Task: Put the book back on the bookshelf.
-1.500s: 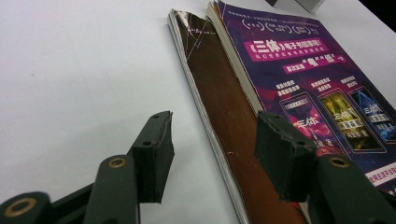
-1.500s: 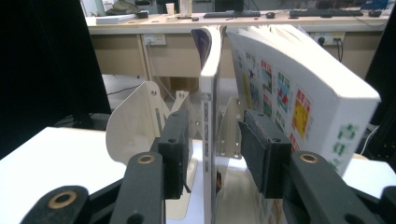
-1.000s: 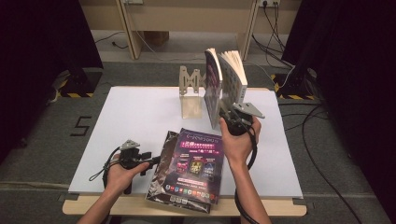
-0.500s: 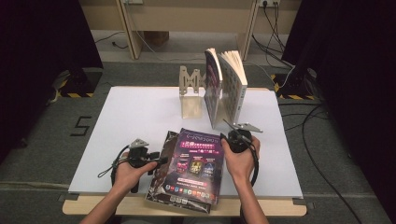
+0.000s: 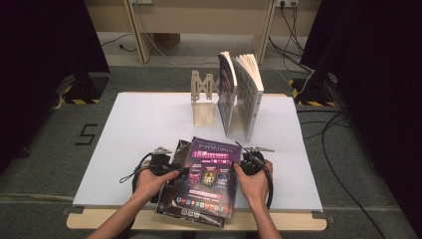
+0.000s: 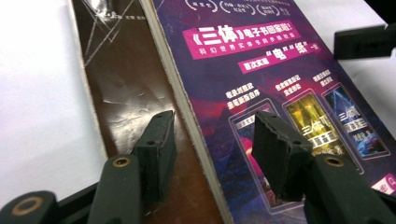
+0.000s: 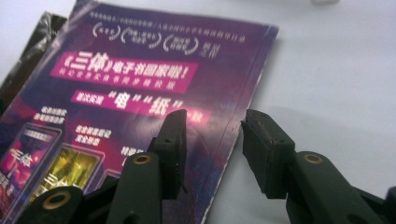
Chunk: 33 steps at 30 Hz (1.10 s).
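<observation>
A purple paperback (image 5: 209,174) lies flat on a dark brown book (image 5: 180,148) at the table's front edge. My left gripper (image 5: 175,169) sits at the paperback's left edge. In the left gripper view it (image 6: 212,140) is open, one jaw over the dark brown book (image 6: 121,79), the other over the purple cover (image 6: 280,70). My right gripper (image 5: 243,164) sits at the paperback's right edge. In the right gripper view it (image 7: 212,135) is open and its jaws have just been opening; they straddle the edge of the purple cover (image 7: 140,70) without pressing it.
Two books (image 5: 226,97) (image 5: 250,94) stand upright against a wooden bookend (image 5: 203,94) at the back of the white table (image 5: 139,129). Cables trail on the floor at the right (image 5: 323,129).
My right gripper has come down from beside the upright books to the paperback's right edge. My left gripper has slid right to the paperback's left edge.
</observation>
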Motion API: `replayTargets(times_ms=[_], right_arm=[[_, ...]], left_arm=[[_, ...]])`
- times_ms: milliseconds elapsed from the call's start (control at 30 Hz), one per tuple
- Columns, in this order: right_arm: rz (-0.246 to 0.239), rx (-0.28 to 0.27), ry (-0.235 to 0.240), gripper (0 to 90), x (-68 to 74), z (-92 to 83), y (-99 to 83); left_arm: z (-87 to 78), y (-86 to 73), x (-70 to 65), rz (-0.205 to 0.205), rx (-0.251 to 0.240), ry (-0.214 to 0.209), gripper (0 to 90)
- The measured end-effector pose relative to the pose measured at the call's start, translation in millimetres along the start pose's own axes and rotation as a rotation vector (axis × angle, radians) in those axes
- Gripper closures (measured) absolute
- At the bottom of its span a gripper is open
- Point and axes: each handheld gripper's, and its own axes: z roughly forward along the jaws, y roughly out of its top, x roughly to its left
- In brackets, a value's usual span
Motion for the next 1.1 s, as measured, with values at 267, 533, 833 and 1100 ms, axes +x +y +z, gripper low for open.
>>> replayTargets(times_ms=[267, 533, 833, 1100], right_arm=[[0.037, 0.012, 0.02, 57.5, 0.8, 3.7, -4.9], [0.029, -0.005, 0.006, 56.3, 3.2, 4.3, -7.6], [0.043, -0.023, -0.009, 56.4, 5.1, 4.4, -9.4], [0.07, -0.038, -0.02, 56.7, 5.5, 3.5, -12.1]], left_arm=[[5.0, 1.0, -3.9, -0.027, 0.001, -0.025, 48.5], [2.8, 2.3, -3.0, -0.083, -0.015, -0.032, 50.1], [-11.1, 4.6, -9.3, -0.201, -0.098, -0.119, 58.9], [-4.3, -5.6, -9.8, -0.185, -0.064, -0.069, 58.4]])
